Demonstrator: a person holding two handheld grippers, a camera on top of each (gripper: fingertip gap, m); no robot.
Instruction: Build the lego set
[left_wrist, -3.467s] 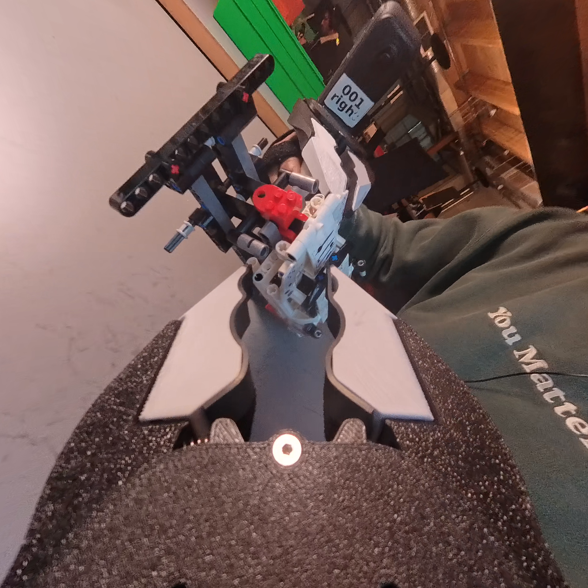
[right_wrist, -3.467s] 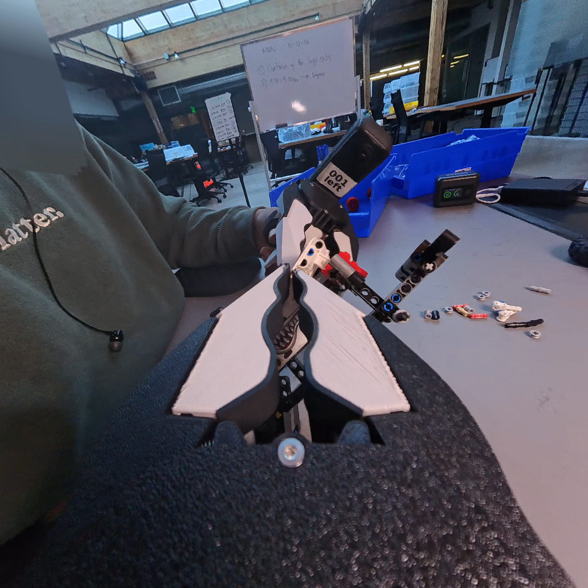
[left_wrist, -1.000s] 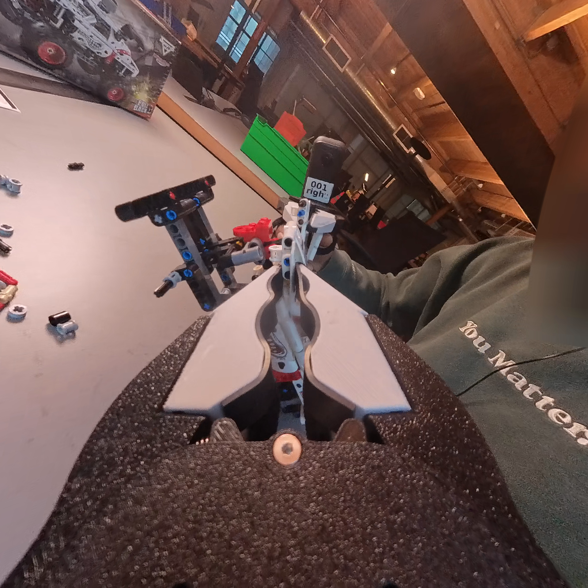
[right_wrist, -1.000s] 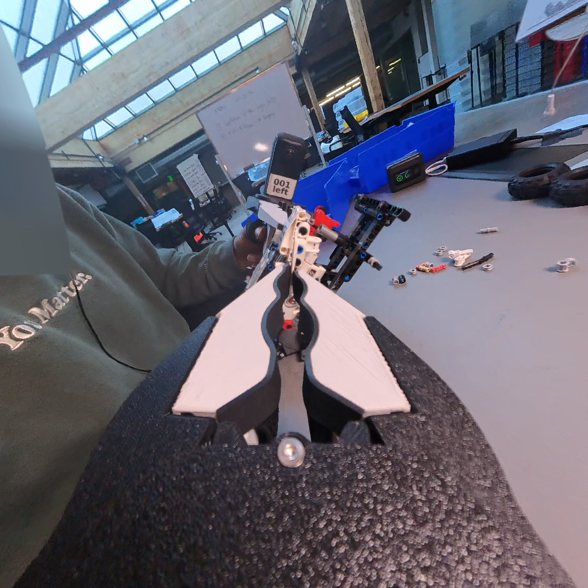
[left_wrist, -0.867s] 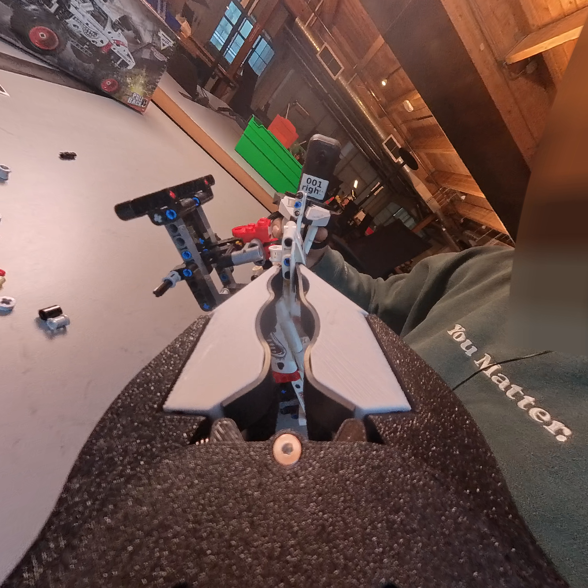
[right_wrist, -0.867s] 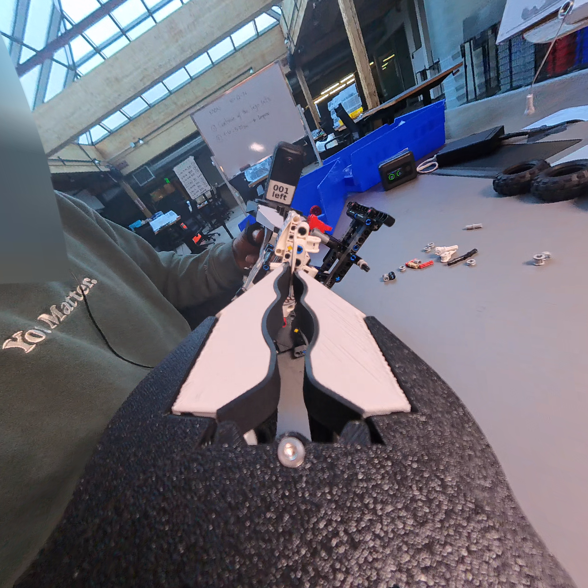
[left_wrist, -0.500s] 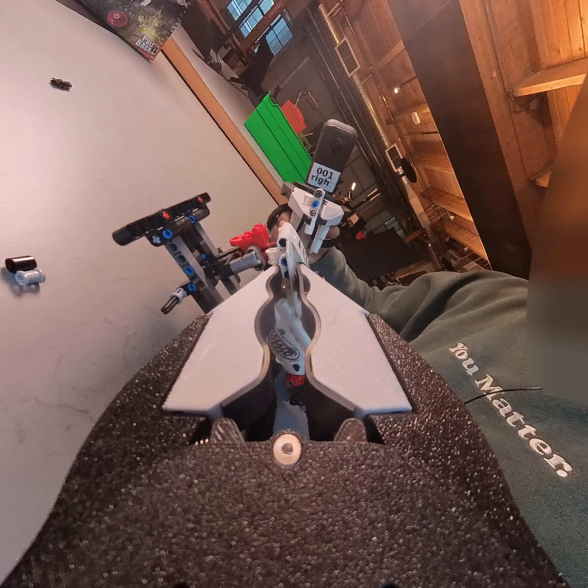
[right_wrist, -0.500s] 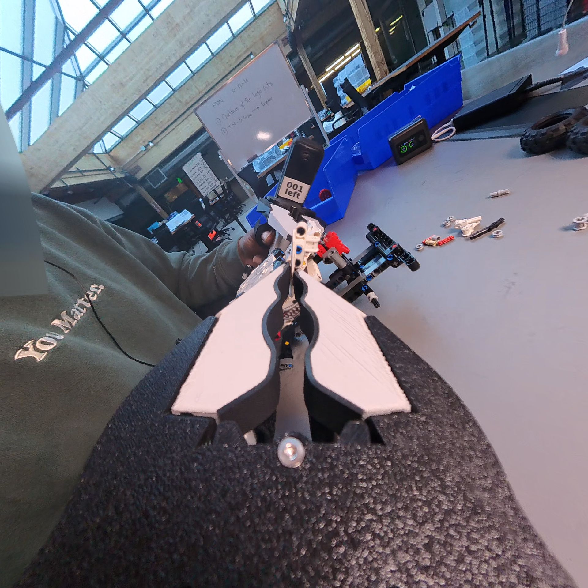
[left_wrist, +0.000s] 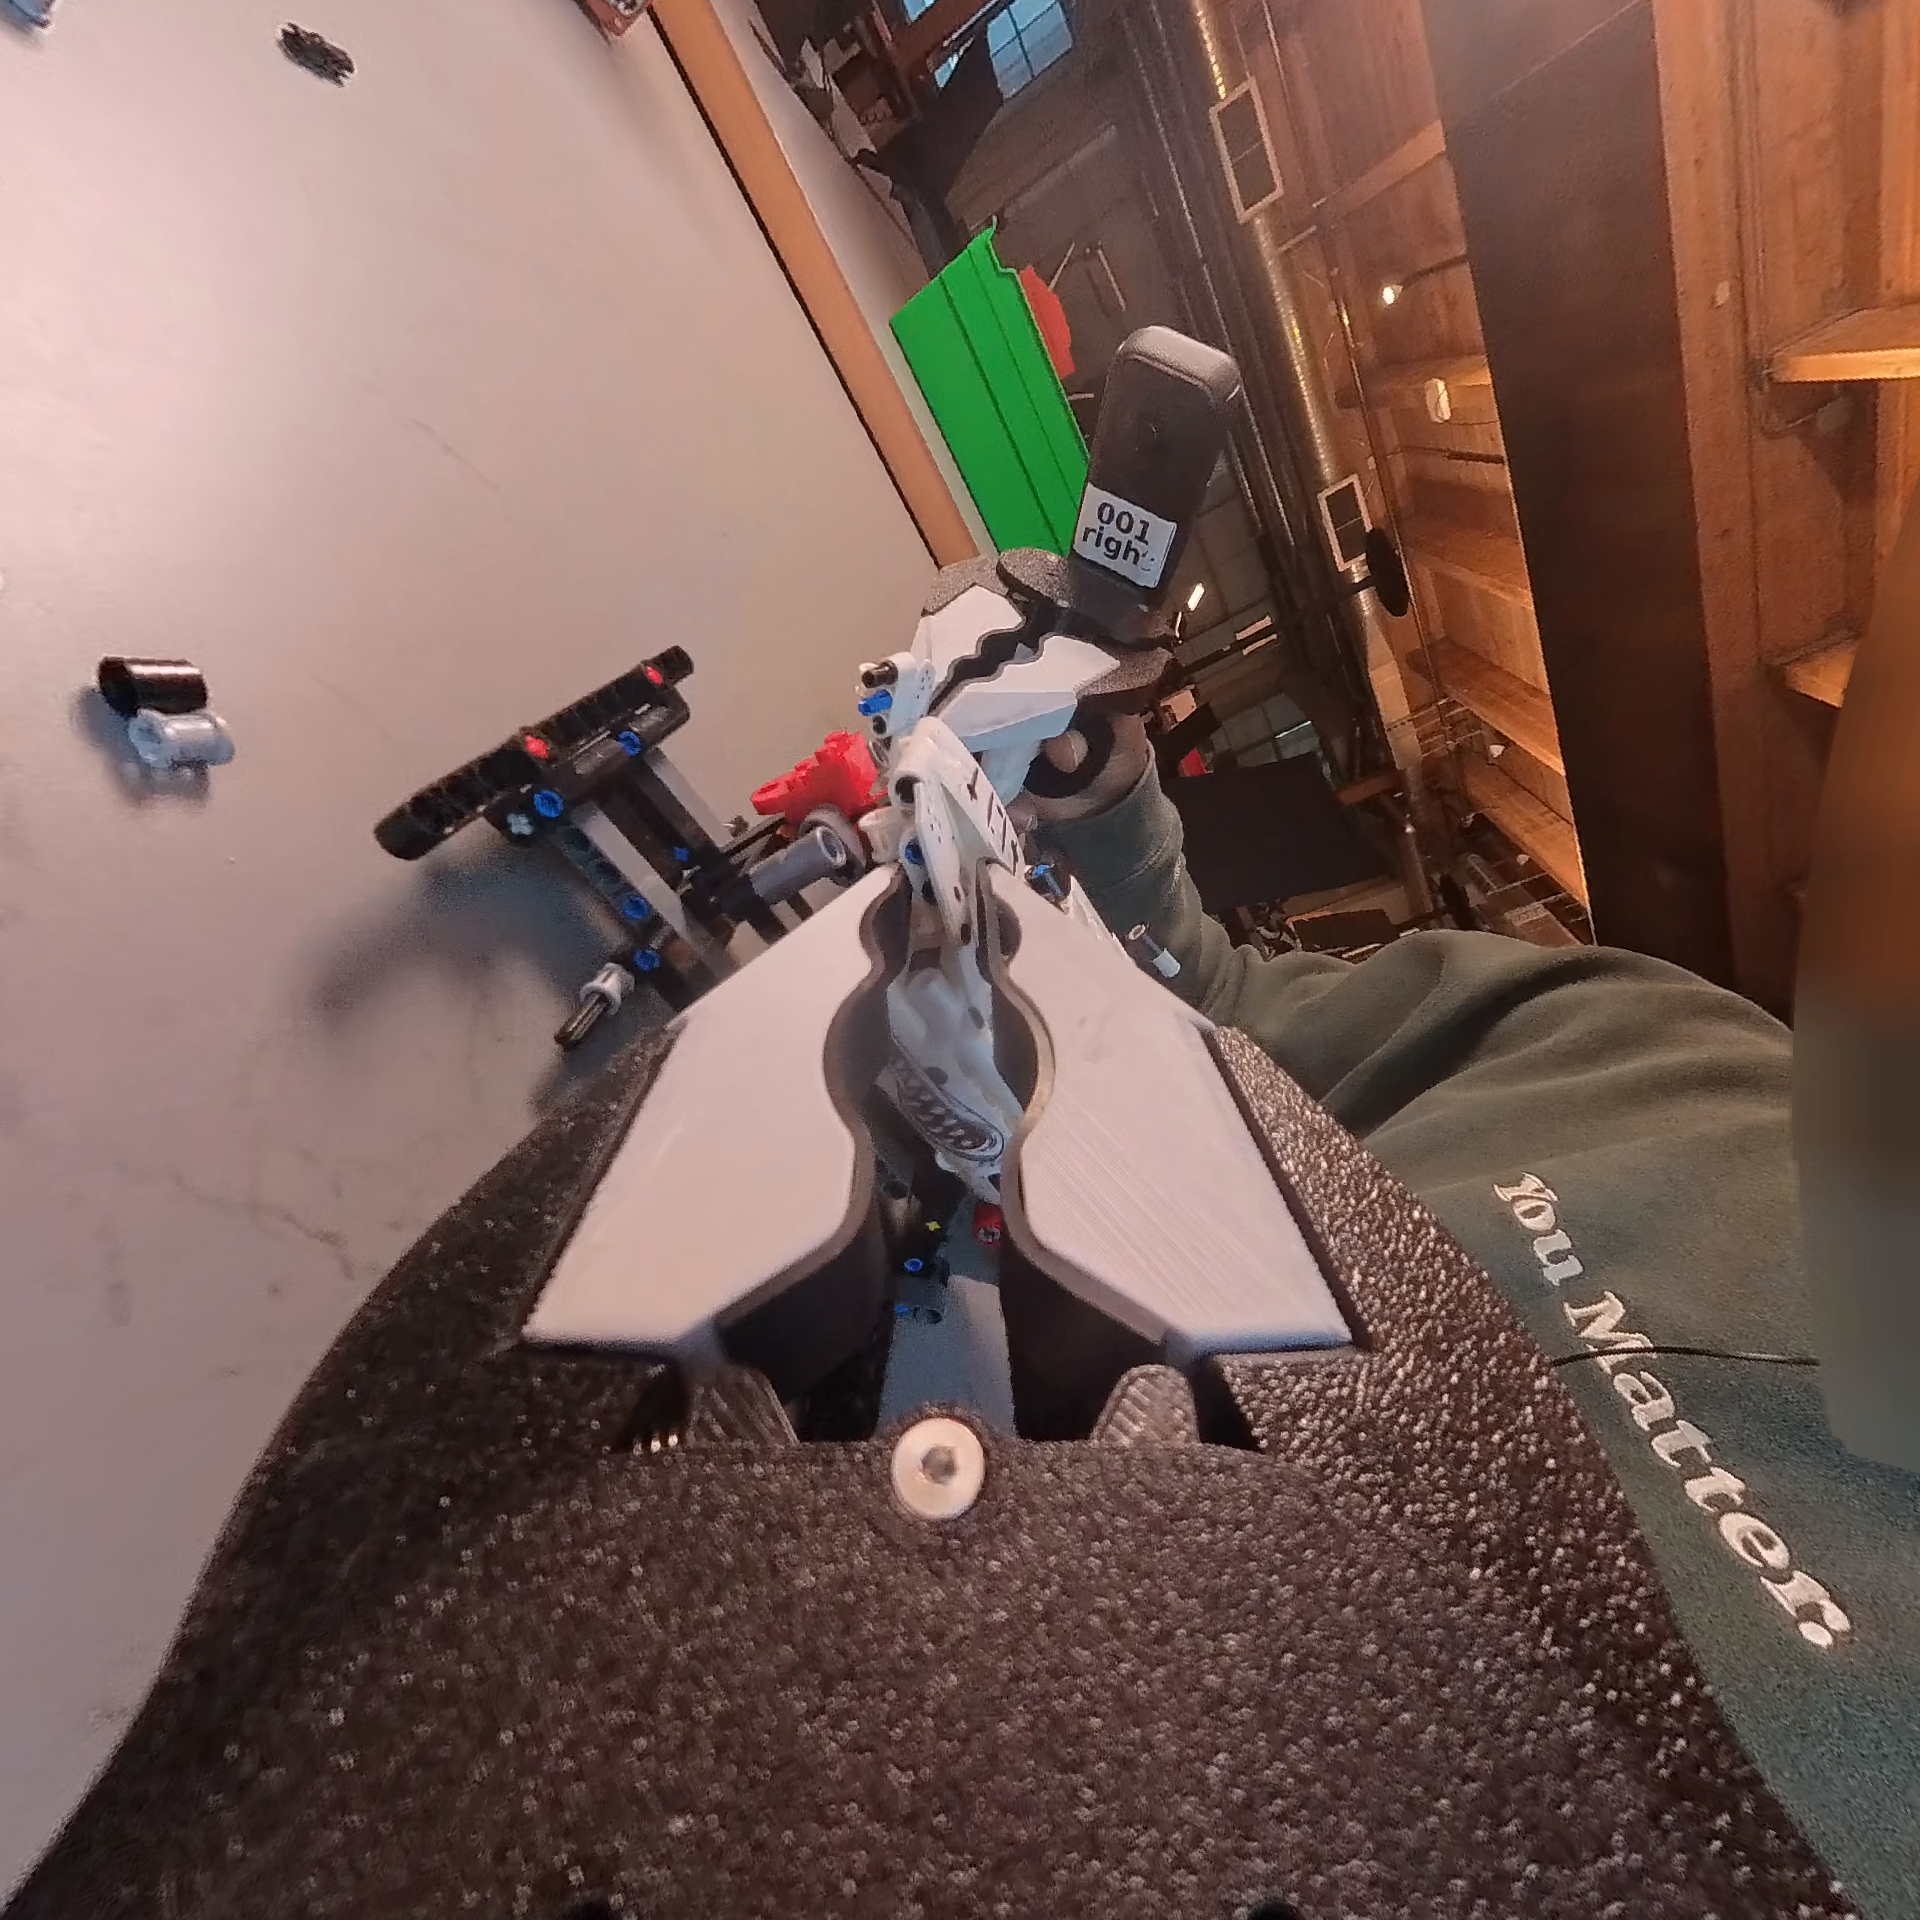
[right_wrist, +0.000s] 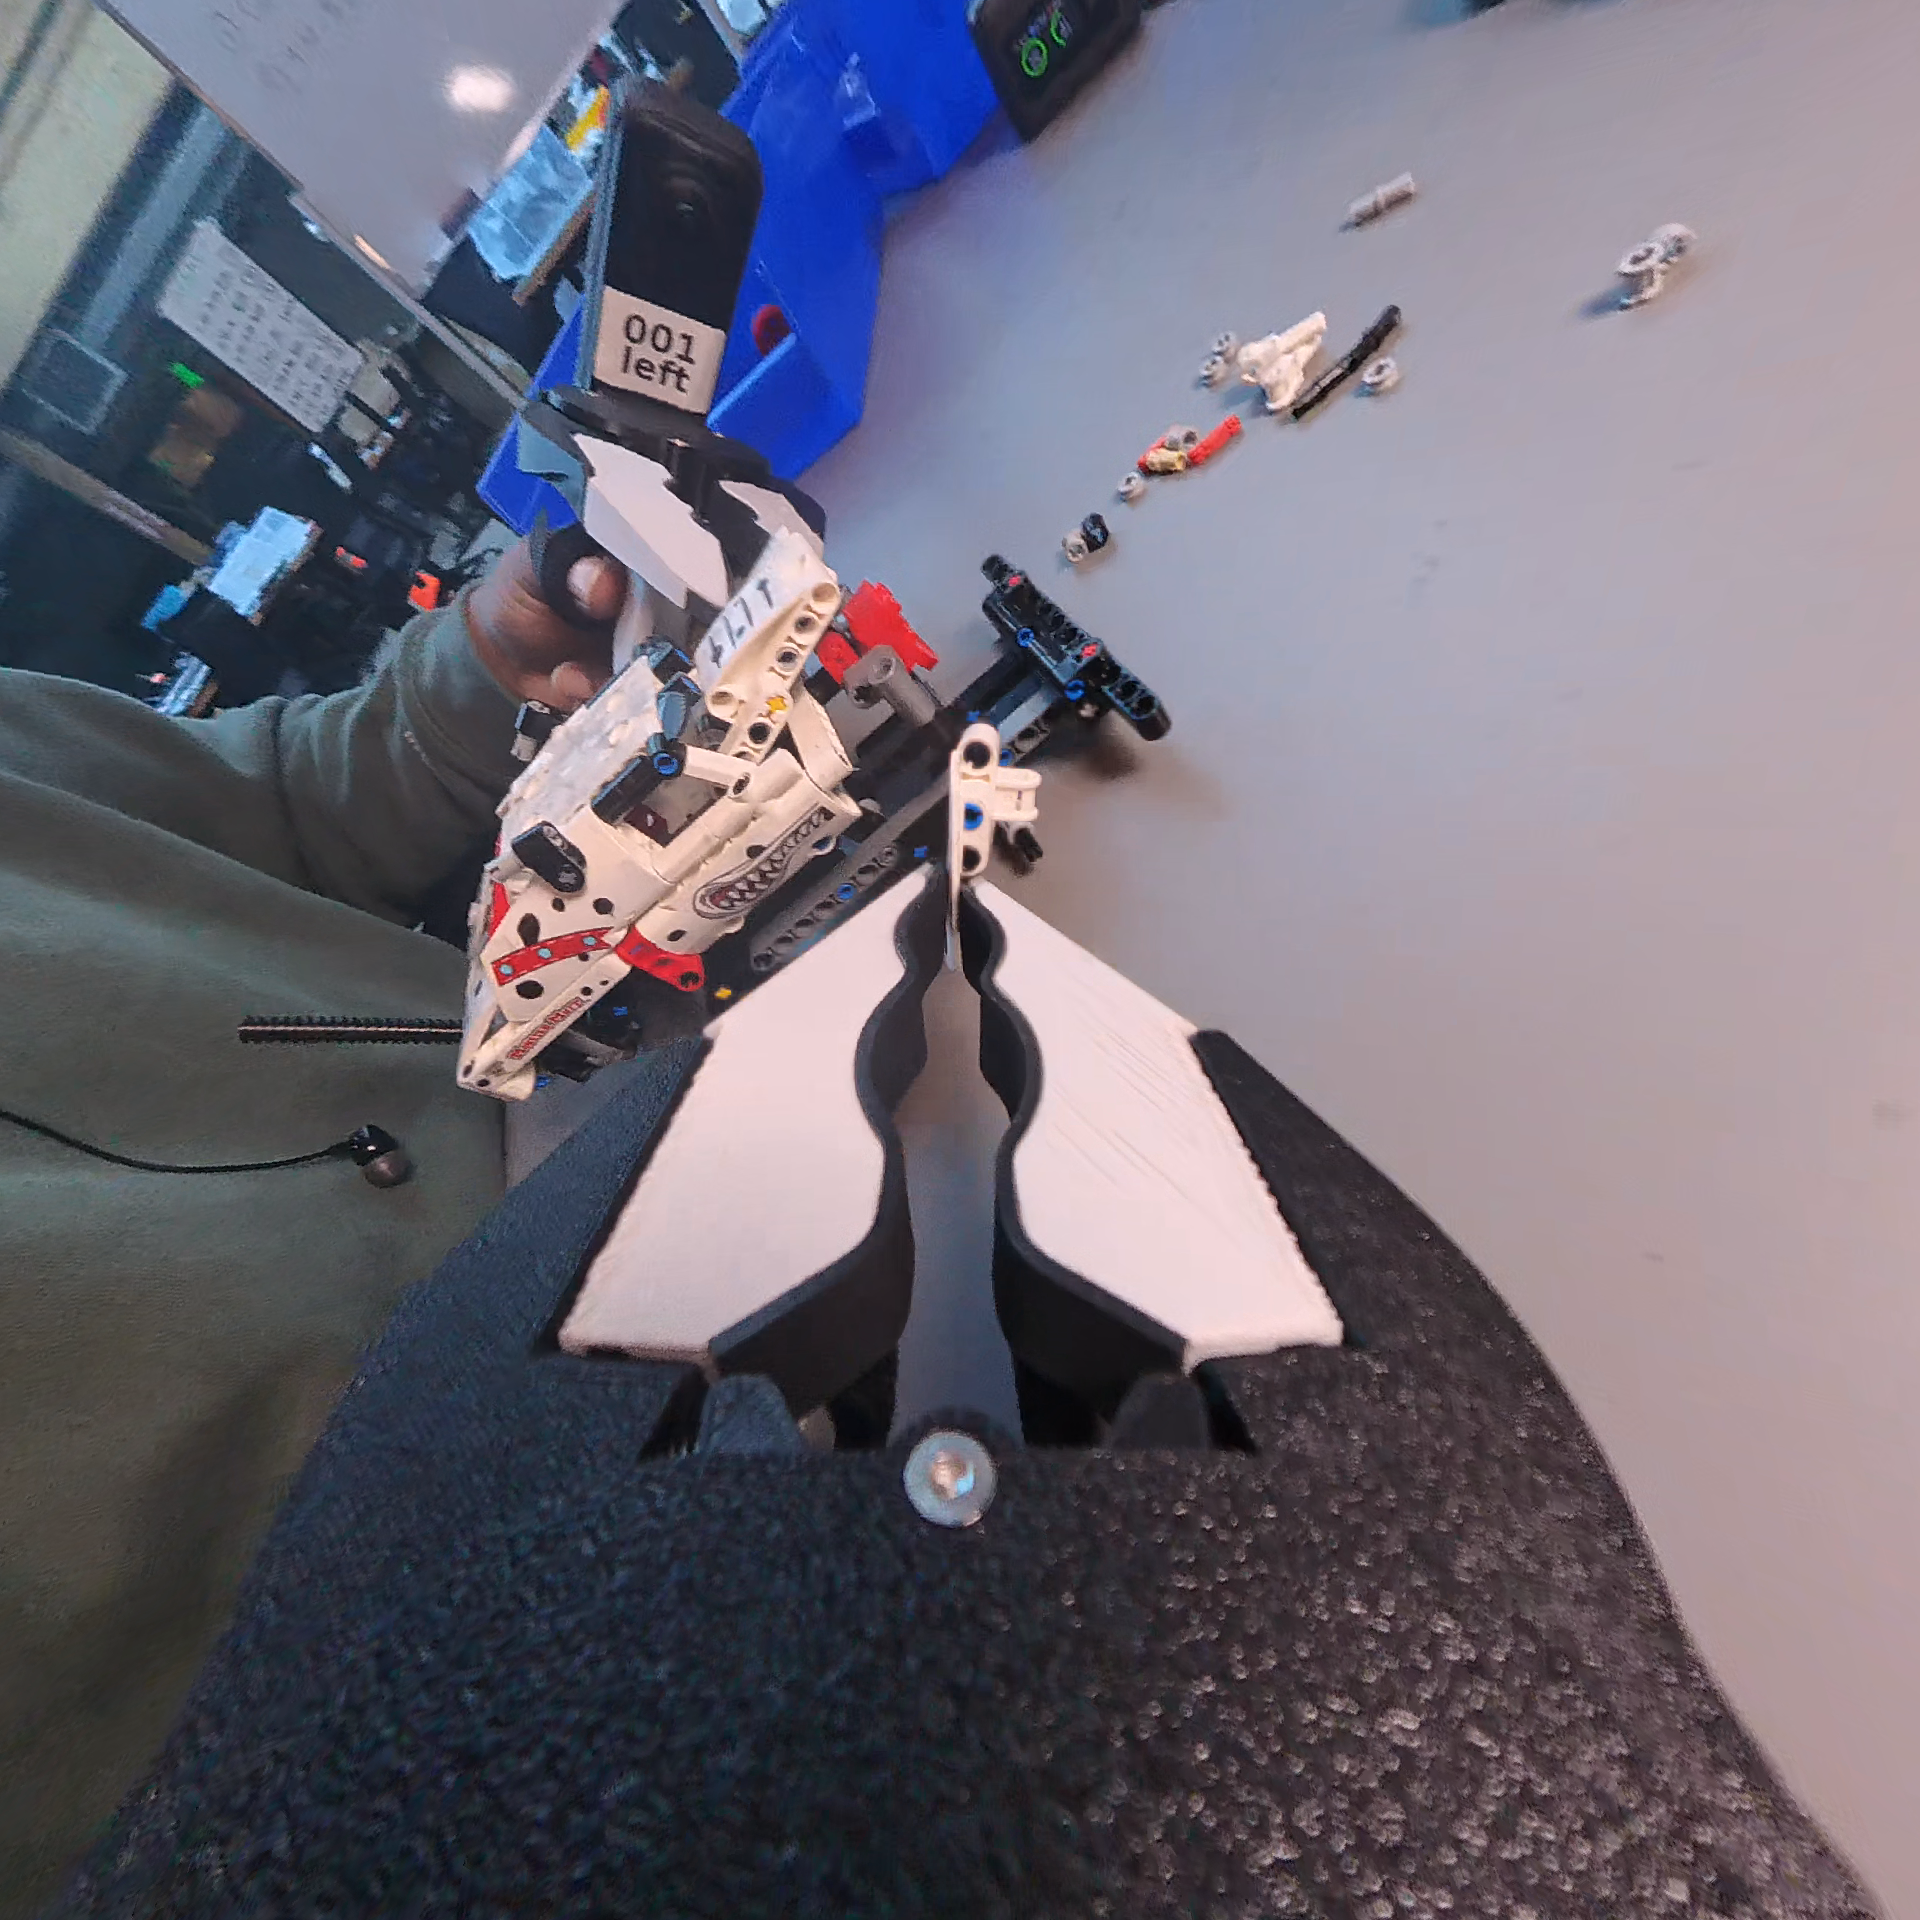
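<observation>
A partly built lego truck has a white spotted body (right_wrist: 665, 831) and a black beam frame (right_wrist: 1070, 655) with a red part. My left gripper (left_wrist: 940, 894) is shut on the white body (left_wrist: 951, 1060) and holds the truck low over the grey table; the frame (left_wrist: 540, 758) sticks out to the left. The left gripper also shows in the right wrist view (right_wrist: 717, 582). My right gripper (right_wrist: 951, 914) is shut on a small white lego piece (right_wrist: 977, 800) next to the frame. I cannot tell whether that piece is joined to the truck. The right gripper shows in the left wrist view (left_wrist: 914, 675).
Loose small lego pieces (right_wrist: 1288, 358) lie on the grey table (right_wrist: 1558, 727) beyond the truck, with a black and a grey pin (left_wrist: 156, 707) close by. Blue bins (right_wrist: 831, 208) and a green bin (left_wrist: 987, 384) stand at the table's edges. The person's green sleeve (left_wrist: 1455, 1039) is beside both grippers. Tip to tip, the grippers are about 10 centimeters apart.
The right gripper has come off the truck's white body and now pinches only the small white piece at its tips. Both grippers have tilted down toward the table.
</observation>
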